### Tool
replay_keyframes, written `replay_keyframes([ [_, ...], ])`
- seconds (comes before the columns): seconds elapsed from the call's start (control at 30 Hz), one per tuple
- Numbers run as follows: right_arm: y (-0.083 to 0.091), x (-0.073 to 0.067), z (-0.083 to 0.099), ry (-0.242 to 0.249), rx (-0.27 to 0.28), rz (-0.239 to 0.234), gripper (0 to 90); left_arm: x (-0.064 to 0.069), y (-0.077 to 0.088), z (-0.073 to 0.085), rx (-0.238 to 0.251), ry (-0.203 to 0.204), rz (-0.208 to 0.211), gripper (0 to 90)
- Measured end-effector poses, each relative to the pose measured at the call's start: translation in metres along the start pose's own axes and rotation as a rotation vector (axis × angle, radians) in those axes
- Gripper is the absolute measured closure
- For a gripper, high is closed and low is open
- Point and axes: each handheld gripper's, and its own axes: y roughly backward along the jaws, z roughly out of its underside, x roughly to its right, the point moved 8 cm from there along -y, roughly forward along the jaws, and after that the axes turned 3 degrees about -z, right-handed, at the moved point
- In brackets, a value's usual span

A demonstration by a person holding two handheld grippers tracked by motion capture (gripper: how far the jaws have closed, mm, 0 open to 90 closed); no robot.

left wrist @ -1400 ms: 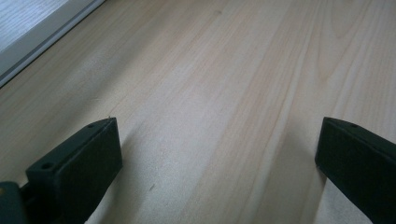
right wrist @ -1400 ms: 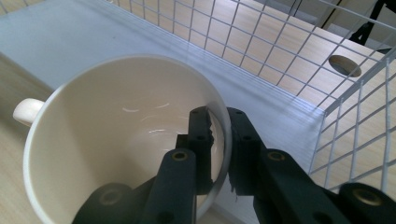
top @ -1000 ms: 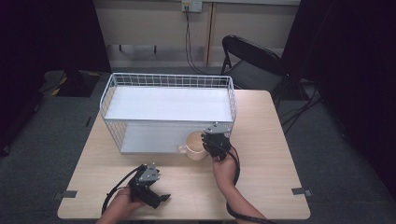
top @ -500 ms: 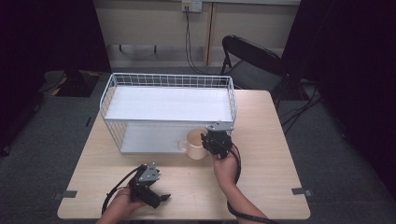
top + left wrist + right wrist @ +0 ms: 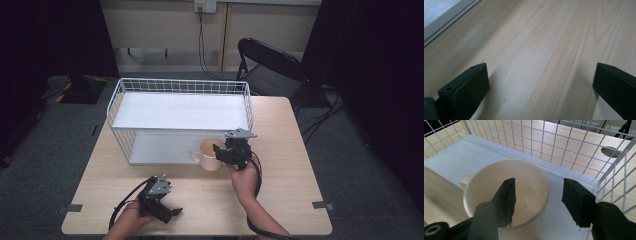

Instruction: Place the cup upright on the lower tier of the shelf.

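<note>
A cream mug (image 5: 208, 155) (image 5: 531, 182) stands upright at the front right of the lower shelf of a white wire rack (image 5: 180, 85) (image 5: 574, 152), handle to the left. My right gripper (image 5: 220, 151) (image 5: 539, 183) straddles the mug's right wall, with one jaw inside the cup and one outside. Its jaws have just been opening, and neither pad presses on the wall. My left gripper (image 5: 171, 210) (image 5: 540, 72) rests low over the bare table (image 5: 290, 165) near the front left, open, with nothing between its jaws.
The rack's wire side wall (image 5: 614, 177) stands close on the right of the right gripper. The upper shelf (image 5: 180, 111) covers the back of the rack. A black chair (image 5: 270, 65) stands behind the table. Bare wood lies in front of the rack.
The right gripper has edged slightly toward the rack at the mug. The left gripper has kept still.
</note>
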Motion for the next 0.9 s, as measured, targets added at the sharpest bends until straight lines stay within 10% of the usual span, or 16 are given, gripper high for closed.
replay_keyframes([
  [0.9, 0.024, -0.021, 0.000, 0.004, 0.006, -0.118, 17.3, 0.000, 0.000, 0.000, 0.000, 0.000, 0.000, 0.1],
])
